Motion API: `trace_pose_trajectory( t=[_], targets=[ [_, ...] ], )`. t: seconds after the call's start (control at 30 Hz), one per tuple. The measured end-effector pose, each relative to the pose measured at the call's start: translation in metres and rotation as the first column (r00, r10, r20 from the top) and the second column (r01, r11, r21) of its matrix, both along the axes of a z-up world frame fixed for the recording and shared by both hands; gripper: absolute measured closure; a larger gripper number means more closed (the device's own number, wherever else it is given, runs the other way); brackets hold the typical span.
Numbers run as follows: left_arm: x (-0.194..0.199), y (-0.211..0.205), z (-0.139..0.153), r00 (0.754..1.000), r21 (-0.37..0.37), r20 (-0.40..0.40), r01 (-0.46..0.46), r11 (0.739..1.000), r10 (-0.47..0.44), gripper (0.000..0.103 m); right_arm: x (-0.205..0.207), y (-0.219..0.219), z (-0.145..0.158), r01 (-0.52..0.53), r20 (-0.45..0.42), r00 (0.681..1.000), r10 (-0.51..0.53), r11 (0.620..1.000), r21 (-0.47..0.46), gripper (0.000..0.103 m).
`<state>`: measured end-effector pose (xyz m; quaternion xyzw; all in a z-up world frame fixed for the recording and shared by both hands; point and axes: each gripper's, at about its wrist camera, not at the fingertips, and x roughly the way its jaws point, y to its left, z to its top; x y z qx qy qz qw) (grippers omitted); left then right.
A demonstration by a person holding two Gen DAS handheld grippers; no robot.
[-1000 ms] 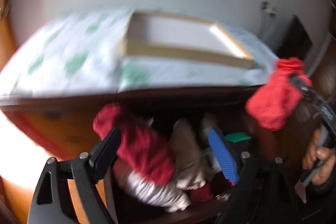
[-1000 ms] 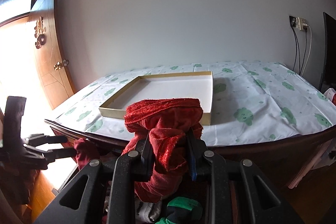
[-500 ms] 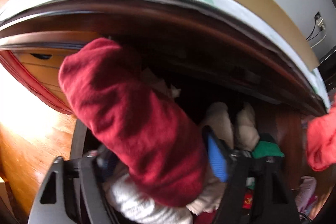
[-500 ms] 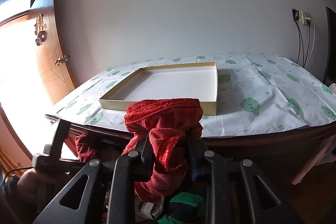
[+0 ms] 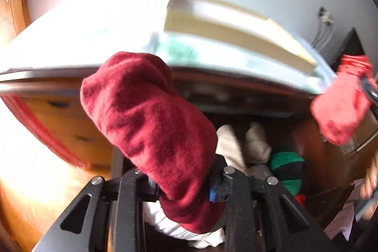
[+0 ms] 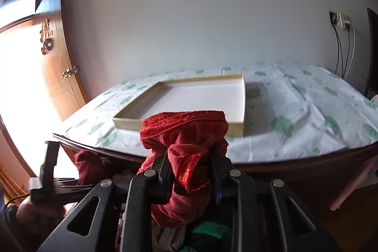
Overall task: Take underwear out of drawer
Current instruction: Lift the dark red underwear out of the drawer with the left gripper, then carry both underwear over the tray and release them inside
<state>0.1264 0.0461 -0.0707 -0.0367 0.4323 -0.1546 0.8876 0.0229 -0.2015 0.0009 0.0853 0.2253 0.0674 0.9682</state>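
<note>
In the left wrist view my left gripper [image 5: 183, 188] has its jaws closing, and the pads press on a dark red rolled underwear [image 5: 146, 119] that sticks up above the open drawer [image 5: 309, 148]. Beige rolls [image 5: 236, 143] and a green and black roll [image 5: 285, 167] lie in the drawer below. My right gripper [image 6: 190, 171] is shut on a brighter red crumpled underwear [image 6: 186, 131], held in front of the table edge. That red piece [image 5: 340, 110] also shows at the right of the left wrist view.
A shallow white box with a gold rim [image 6: 243, 110] lies on the table's green-patterned cloth [image 6: 295, 110] just behind. A wooden door [image 6: 59, 51] stands at the left and cables [image 6: 342, 46] hang on the wall at the right.
The left gripper dropped around the dark red roll, shut on it, then rose with it; the tabletop and box are back in view. The right gripper kept still with its red piece.
</note>
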Motion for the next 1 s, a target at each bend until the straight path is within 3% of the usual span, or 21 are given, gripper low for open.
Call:
trace_pose_trajectory(
  t=[0.2, 0.47, 0.7, 1.0],
  targets=[
    [-0.006, 0.007, 0.05, 0.987, -0.017, 0.157, 0.047, 0.999, -0.044, 0.077, 0.009, 0.002, 0.012, -0.004, 0.034, 0.999, 0.004, 1.0, 0.004, 0.075],
    [0.038, -0.024, 0.098, 0.952, 0.019, 0.289, 0.099, 0.995, -0.1, 0.077, 0.043, 0.003, 0.038, 0.006, 0.092, 0.996, -0.007, 1.0, 0.006, 0.075],
    [0.092, -0.049, 0.115, 0.949, 0.026, 0.277, 0.151, 0.988, -0.152, 0.077, 0.091, 0.0, 0.066, 0.014, 0.127, 0.992, -0.011, 1.0, -0.025, 0.075],
    [0.164, -0.078, 0.121, 0.961, 0.07, 0.218, 0.16, 0.985, -0.171, 0.076, 0.19, 0.018, 0.076, -0.003, 0.069, 0.998, 0.008, 0.996, -0.085, 0.075]
  ],
)
